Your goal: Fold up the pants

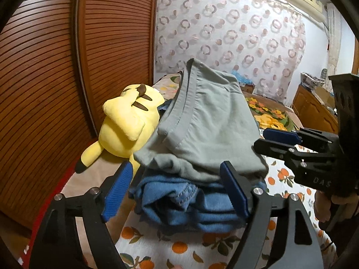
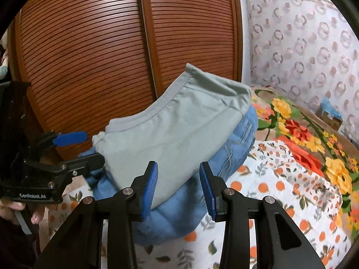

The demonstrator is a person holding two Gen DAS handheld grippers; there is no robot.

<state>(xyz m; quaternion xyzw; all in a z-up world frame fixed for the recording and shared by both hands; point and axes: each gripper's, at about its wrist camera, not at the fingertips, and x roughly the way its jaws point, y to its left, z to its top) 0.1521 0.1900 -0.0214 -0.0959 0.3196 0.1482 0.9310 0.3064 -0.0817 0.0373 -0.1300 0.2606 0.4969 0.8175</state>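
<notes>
Grey pants (image 1: 202, 121) cover most of blue garments (image 1: 179, 206); hand (image 1: 323, 204) edge-cropped.

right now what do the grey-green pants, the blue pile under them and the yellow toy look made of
Grey-green pants: thin matte woven or knit cloth, likely cotton; stitched hem, soft creases.
Blue garments: thicker, denim-like; pale topstitching, bulky folds.
Yellow plush toy: soft fuzzy fabric, stuffed; rounded, puffy shape.

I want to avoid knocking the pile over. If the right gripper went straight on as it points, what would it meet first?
Most likely the folded grey pants lying on the blue clothes; the right gripper is open and aimed at their near edge, though depth is unclear.
</notes>
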